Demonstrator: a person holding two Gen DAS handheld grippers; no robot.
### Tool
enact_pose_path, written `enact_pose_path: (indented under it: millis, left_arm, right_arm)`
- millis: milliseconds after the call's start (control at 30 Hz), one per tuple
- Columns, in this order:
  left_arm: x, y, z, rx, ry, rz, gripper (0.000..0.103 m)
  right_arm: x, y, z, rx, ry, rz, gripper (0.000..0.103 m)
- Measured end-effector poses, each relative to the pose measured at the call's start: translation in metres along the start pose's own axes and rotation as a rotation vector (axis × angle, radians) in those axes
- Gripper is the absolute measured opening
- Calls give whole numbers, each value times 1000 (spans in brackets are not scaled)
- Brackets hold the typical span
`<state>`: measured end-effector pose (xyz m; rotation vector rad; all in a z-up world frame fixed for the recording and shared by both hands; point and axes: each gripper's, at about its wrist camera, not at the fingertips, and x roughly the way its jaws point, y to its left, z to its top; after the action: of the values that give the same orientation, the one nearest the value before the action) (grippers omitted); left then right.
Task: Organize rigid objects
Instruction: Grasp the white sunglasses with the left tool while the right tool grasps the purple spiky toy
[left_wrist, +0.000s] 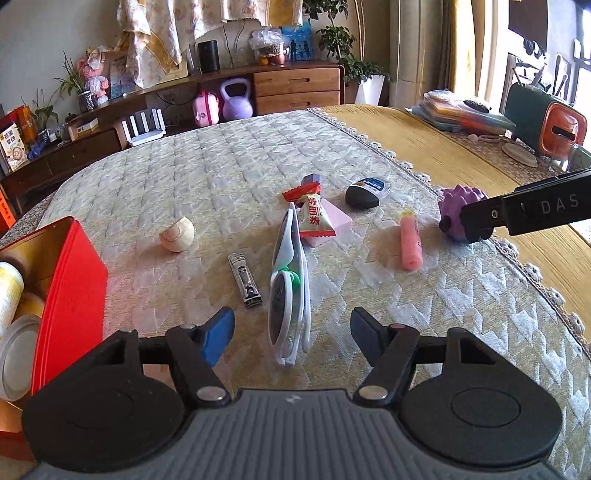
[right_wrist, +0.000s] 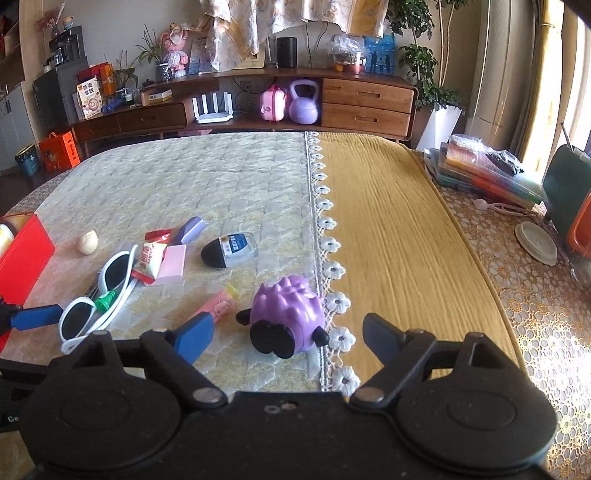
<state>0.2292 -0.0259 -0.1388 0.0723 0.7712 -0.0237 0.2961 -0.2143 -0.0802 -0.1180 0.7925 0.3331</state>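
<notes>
So the left tool (left_wrist: 291, 334) is hovering wide open and holding nothing, with the white sunglasses (left_wrist: 290, 280) lying lengthwise right between its fingers on the quilted tabletop (left_wrist: 207, 173). The right tool (right_wrist: 286, 334) is also spread wide and empty, sitting just over the purple spiky toy (right_wrist: 286, 314) near the lace edge of the cloth.

My read is that both are lining up grabs for the red tin box (left_wrist: 70, 280) at the left, which already has a few things in it.

For the sunglasses, I'd be closing across the folded frame near the middle, not on a lens — those arms look slippery and it's lying on its edge, so a tip grab would probably make it swing. There's a green bit (left_wrist: 293, 277) tucked in the frame, so watch that it isn't getting pinched out. The nail clipper (left_wrist: 245, 280) is lying just beside the left finger — keep clear of it.

For the toy, I'd be going lower and squeezing the fat body, not the black feet, since it looks rounded and might squirt out.

The baseball (left_wrist: 177, 234), pink tube (left_wrist: 410, 245) and snack packet (left_wrist: 314, 218) are waiting further back.
</notes>
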Motion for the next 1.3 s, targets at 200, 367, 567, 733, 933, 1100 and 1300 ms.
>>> enact_pose_path:
  millis: [200, 367, 567, 733, 933, 1100, 1300]
  left_arm:
    - [6, 1, 0, 3, -4, -1, 56]
    - [8, 0, 1, 11, -8, -23, 42]
    - [8, 7, 5, -27, 9, -44, 28]
    - [8, 9, 6, -32, 13, -42, 24]
    - [3, 16, 8, -55, -2, -37, 21]
    - [-7, 20, 10, -65, -21, -43, 21]
    - [-23, 23, 12, -72, -44, -64, 21]
  right_arm:
    - [14, -1, 3, -5, 18, -18, 81]
    - [24, -1, 4, 3, 32, -23, 76]
    - [28, 1, 6, 17, 35, -21, 74]
    - [28, 4, 8, 20, 34, -7, 59]
    - [23, 9, 7, 2, 23, -26, 49]
    - [13, 11, 2, 11, 15, -14, 49]
    - [-8, 15, -7, 28, -2, 32, 49]
